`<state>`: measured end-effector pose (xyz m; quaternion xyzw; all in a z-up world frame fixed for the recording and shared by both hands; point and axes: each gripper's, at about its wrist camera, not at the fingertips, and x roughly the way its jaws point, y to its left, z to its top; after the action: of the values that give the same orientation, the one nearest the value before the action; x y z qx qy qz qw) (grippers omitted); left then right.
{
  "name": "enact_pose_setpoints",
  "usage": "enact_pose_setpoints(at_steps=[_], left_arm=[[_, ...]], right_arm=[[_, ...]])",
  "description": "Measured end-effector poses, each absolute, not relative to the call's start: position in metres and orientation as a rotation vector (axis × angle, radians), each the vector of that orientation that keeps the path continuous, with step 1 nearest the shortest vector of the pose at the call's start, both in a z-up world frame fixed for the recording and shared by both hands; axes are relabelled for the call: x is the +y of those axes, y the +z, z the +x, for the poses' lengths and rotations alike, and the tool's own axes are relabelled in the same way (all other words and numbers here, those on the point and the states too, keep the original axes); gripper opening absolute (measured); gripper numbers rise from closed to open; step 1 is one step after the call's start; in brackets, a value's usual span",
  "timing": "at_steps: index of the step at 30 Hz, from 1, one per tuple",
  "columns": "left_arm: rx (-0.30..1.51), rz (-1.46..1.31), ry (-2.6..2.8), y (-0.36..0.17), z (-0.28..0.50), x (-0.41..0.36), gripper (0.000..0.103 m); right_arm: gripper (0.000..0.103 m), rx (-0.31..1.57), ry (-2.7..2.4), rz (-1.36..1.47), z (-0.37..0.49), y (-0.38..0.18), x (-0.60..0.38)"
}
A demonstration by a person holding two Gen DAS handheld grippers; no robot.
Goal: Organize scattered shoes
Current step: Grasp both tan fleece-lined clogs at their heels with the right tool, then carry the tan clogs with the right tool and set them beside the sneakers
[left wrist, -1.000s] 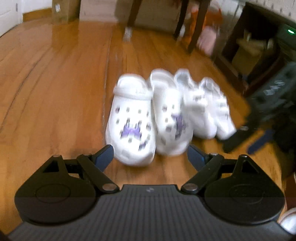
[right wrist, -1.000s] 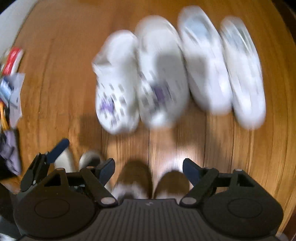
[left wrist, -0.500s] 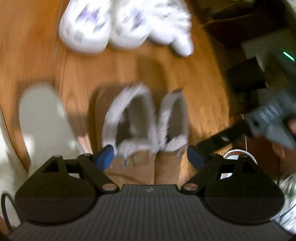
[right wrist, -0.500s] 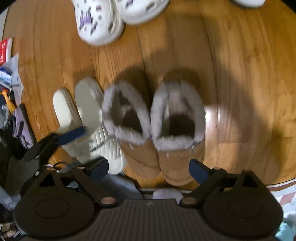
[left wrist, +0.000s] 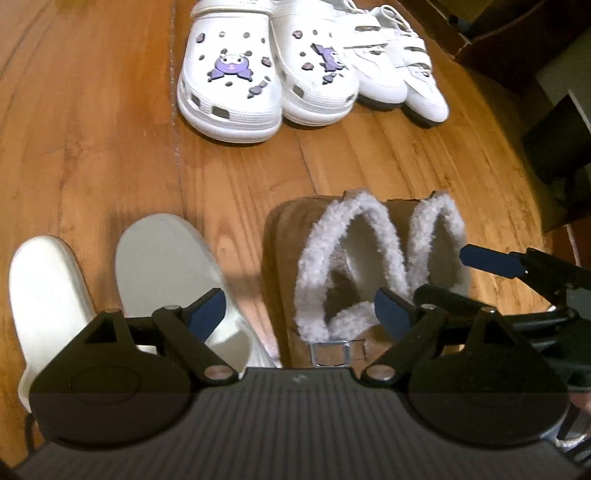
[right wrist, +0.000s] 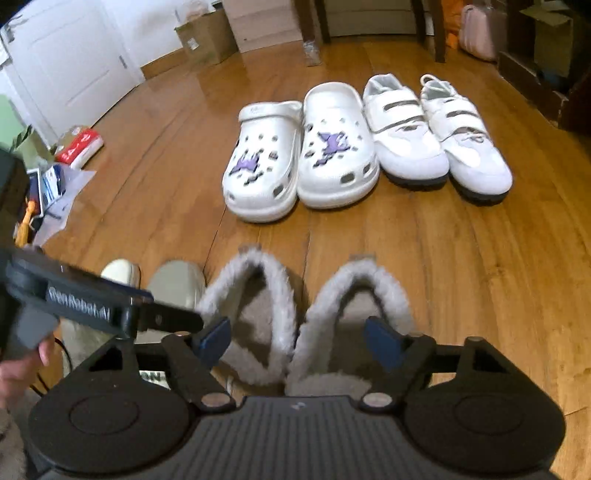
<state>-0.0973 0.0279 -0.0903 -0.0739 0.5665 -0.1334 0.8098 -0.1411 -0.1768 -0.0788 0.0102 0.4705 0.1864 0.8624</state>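
A pair of brown slippers with grey fur lining [left wrist: 332,266] [right wrist: 258,314] stands on the wooden floor right in front of both grippers. My left gripper [left wrist: 299,310] hangs open over the left slipper's heel. My right gripper [right wrist: 299,339] straddles both slippers' heels and its jaws are closing, with no pad visibly pressing on the fur. Left of the slippers lie two cream slides [left wrist: 166,266] [right wrist: 177,284]. Farther off, white clogs with purple charms [left wrist: 236,74] [right wrist: 266,158] and white strap sneakers [left wrist: 388,62] [right wrist: 406,136] stand in one row.
Papers and a red packet [right wrist: 77,144] lie on the floor at the left, near a white door [right wrist: 66,62]. A cardboard box [right wrist: 207,37] and chair legs [right wrist: 314,22] stand at the back. Dark furniture [right wrist: 546,74] lines the right side.
Both views have swung from the row of clogs and sneakers to the fur slippers close below. The right gripper's jaws stand narrower than half a second ago.
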Motion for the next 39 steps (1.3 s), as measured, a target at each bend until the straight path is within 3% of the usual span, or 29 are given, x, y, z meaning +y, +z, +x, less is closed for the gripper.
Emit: enact_pose_setpoints(at_steps=[16, 19, 21, 23, 39], left_arm=[[1.105, -0.210, -0.273, -0.096, -0.088, 0.055, 0.089], [1.074, -0.219, -0.322, -0.094, -0.089, 0.050, 0.089], [1.055, -0.217, -0.340, -0.092, -0.090, 0.047, 0.089], [1.031, -0.225, -0.350, -0.088, -0.092, 0.046, 0.089], [0.898, -0.130, -0.562, -0.056, -0.122, 0.007, 0.089]], right_arm=[[0.068, 0.999, 0.259, -0.115, -0.092, -0.113, -0.136], [0.054, 0.982, 0.267, -0.163, -0.090, -0.122, -0.129], [0.039, 0.958, 0.285, -0.164, -0.090, -0.126, -0.130], [0.016, 0.935, 0.326, -0.130, -0.091, -0.127, -0.135], [0.015, 0.674, 0.366, 0.133, -0.104, -0.076, -0.198]])
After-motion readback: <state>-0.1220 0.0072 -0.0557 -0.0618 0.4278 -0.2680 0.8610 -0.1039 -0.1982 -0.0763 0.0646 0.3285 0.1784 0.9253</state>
